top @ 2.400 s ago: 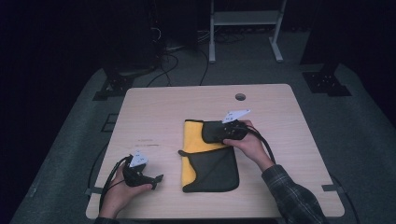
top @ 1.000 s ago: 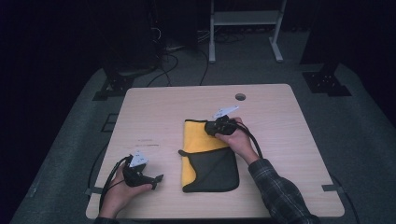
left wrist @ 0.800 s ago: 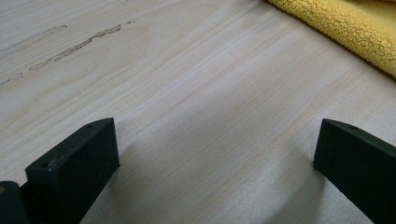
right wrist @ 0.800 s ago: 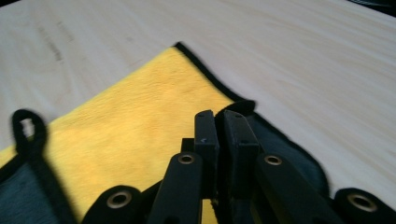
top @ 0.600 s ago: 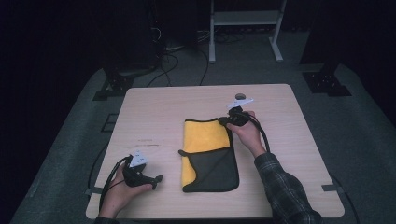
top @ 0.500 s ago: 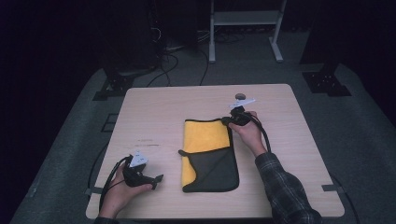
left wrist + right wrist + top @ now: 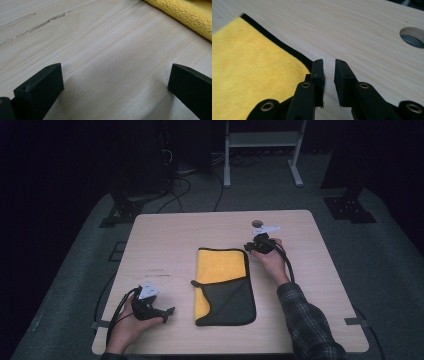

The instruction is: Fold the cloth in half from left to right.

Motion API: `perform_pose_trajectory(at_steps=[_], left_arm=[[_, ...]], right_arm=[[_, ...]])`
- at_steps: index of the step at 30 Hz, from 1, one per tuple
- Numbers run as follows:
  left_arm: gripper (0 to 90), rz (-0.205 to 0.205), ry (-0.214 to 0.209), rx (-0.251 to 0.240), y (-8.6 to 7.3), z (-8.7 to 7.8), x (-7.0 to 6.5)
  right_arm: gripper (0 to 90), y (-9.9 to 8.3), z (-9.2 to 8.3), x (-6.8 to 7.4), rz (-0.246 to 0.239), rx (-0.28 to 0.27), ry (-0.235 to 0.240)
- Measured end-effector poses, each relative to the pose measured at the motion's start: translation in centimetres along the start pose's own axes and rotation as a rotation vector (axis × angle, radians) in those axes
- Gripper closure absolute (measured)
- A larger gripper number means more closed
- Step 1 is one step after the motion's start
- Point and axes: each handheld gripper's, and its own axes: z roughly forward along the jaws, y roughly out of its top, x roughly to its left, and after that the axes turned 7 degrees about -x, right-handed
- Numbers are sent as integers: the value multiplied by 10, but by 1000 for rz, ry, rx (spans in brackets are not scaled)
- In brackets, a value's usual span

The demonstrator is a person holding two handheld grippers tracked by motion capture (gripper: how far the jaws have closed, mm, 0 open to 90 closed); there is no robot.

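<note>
Right tongs [image 7: 329,66] just parted, off the fleecy yellow cloth's [image 7: 249,75] corner.

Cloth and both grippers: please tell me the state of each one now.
Cloth: folded, flat on the table, yellow far half, dark near half.
Right gripper: jaws slightly apart, just opening, nothing between them, at the cloth's far corner.
Left gripper: jaws wide open, empty.

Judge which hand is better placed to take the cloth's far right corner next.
Right. The right gripper sits at the far right corner of the cloth, jaws slightly parted with bare table between them. The left gripper rests near the table's front left, apart from the cloth, jaws wide.
</note>
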Motion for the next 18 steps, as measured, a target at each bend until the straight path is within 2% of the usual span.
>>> perform_pose_trajectory(at_steps=[4,9,18], left_arm=[[0,0,0,0,0,0,0],[0,-2,2,-1,0,0,0],[0,-2,2,-1,0,0,0]], right_arm=[[759,6,-13,10,-19,-11,58],[736,8,-26,35,-53,-19,142],[692,5,-21,85,-119,15,283]])
